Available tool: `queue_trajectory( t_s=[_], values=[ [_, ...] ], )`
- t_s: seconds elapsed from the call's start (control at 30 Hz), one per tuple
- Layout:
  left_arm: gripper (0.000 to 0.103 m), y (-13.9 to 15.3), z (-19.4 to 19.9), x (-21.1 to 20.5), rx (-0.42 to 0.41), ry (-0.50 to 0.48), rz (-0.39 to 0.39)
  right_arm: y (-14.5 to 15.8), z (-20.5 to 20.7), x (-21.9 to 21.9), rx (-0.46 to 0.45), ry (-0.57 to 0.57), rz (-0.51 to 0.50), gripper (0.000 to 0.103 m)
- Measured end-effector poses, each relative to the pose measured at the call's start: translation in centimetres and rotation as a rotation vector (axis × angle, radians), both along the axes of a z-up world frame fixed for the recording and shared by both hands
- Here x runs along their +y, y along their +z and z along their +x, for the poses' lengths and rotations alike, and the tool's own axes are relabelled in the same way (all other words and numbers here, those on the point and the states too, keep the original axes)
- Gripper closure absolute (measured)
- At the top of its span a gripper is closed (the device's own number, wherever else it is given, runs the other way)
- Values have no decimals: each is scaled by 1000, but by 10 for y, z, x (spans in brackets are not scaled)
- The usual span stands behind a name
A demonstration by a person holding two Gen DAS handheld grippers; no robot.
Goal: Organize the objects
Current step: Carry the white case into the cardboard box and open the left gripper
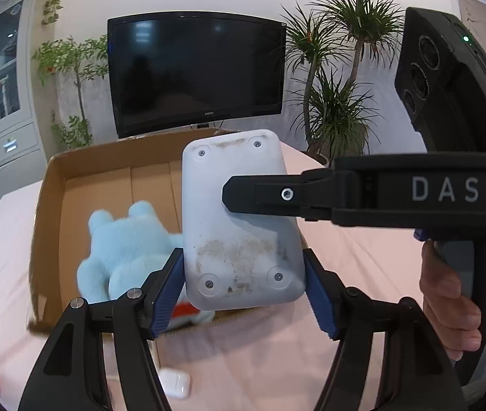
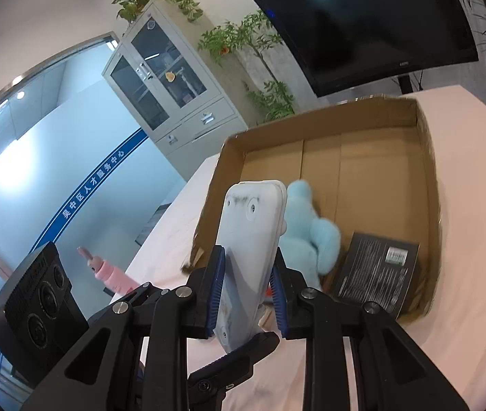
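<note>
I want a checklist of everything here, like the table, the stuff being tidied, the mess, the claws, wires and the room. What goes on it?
Surface: table under a pink cloth.
Job's things: white device, screwed underside showing, held up in front of the cardboard box; the box holds a blue plush toy and a black packet.
Clutter: white earbud case on the cloth; pink object near the table's edge.
Claws: left claw shut across the device's width; right claw shut across its thickness.
Cables: nothing seen.
Surroundings: dark TV, potted plants, grey cabinet.
</note>
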State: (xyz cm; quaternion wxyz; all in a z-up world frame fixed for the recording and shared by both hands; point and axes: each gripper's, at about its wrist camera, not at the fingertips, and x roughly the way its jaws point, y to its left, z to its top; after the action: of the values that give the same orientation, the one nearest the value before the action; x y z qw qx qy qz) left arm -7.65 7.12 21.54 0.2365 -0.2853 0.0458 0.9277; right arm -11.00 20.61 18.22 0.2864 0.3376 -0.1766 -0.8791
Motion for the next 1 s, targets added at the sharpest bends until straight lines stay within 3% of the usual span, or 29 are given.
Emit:
queue_trajectory(
  t_s=[0.2,0.33,0.7,0.83,0.93,1.0],
  values=[
    [38,-3,-39,13,-7,-24,-5,2,-34,14,-3,0,9,80],
    [38,-14,-63,21,-23,-27,-14,-12,-61,22,-23,-8,-3,80],
    [38,-78,-123,31,-147,-28,-31,-79,-124,24,-106,-34,28,80],
    [37,-106,-130,40,-221,-26,-63,-110,-140,26,-183,-52,61,80],
    [36,-96,-111,39,-138,-19,-116,-120,-143,28,-224,-132,154,72],
    [28,-81,-96,29,-93,-16,-129,-114,-135,33,-196,-167,164,66]
  ],
)
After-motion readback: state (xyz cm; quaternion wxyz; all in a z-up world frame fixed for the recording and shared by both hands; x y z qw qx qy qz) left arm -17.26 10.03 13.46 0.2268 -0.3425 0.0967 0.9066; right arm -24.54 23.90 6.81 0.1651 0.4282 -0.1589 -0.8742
